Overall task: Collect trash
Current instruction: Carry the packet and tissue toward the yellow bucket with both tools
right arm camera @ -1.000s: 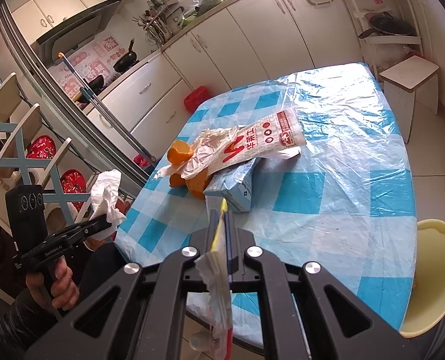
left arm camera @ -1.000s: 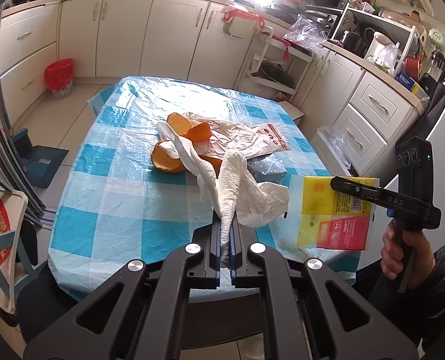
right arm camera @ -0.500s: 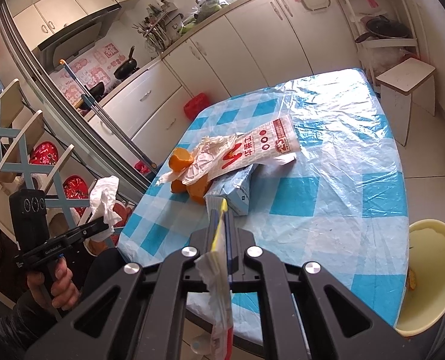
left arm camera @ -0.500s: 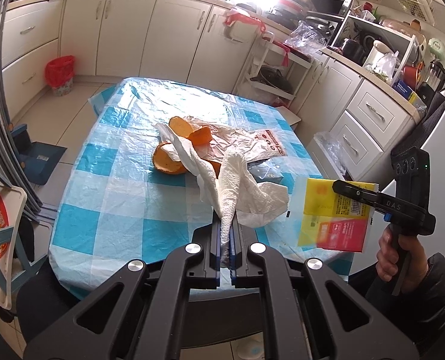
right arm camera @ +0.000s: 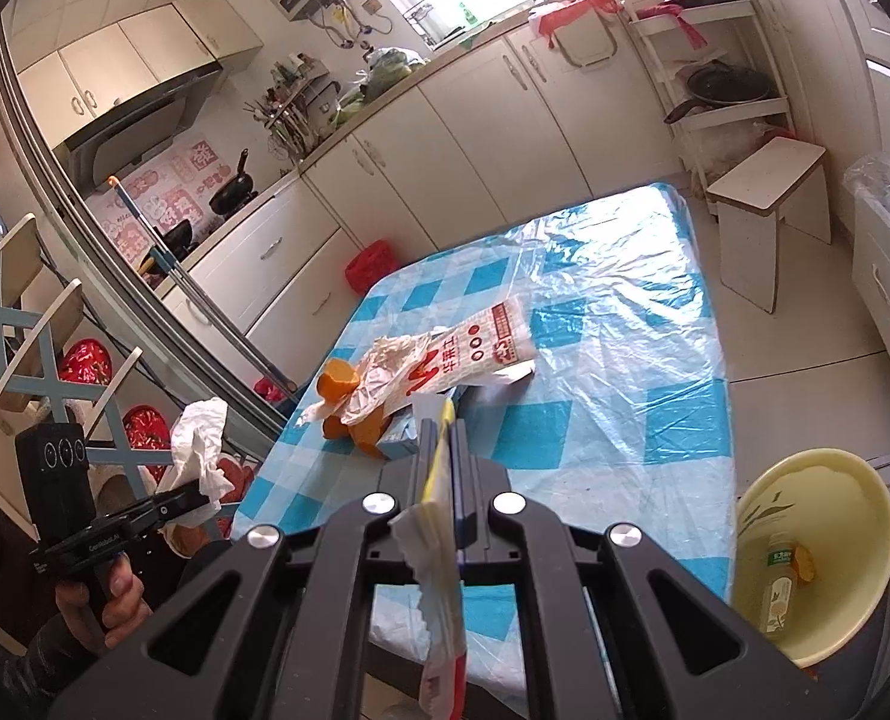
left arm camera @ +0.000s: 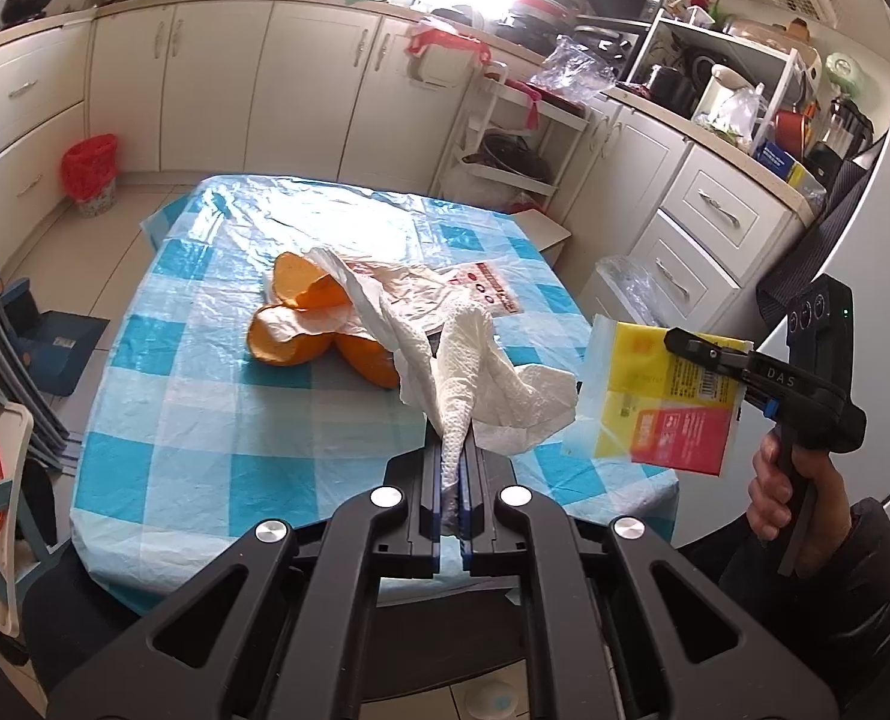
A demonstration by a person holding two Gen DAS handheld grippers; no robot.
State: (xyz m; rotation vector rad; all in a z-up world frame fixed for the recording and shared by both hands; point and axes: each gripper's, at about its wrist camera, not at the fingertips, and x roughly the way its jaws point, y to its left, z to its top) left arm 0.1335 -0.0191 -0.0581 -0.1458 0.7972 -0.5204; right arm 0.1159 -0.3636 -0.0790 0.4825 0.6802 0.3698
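Left gripper [left arm camera: 455, 450] clamped on a paper towel [left arm camera: 487, 378]; right gripper [right arm camera: 440, 438] clamped on a yellow packet [left arm camera: 655, 399], above the table [left arm camera: 204, 420]

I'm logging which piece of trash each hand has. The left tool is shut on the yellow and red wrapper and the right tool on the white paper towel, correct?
Not quite: the items are swapped. The left tool is shut on the white paper towel, as the left wrist view shows, and the right tool is shut on the yellow and red wrapper, seen in both views.
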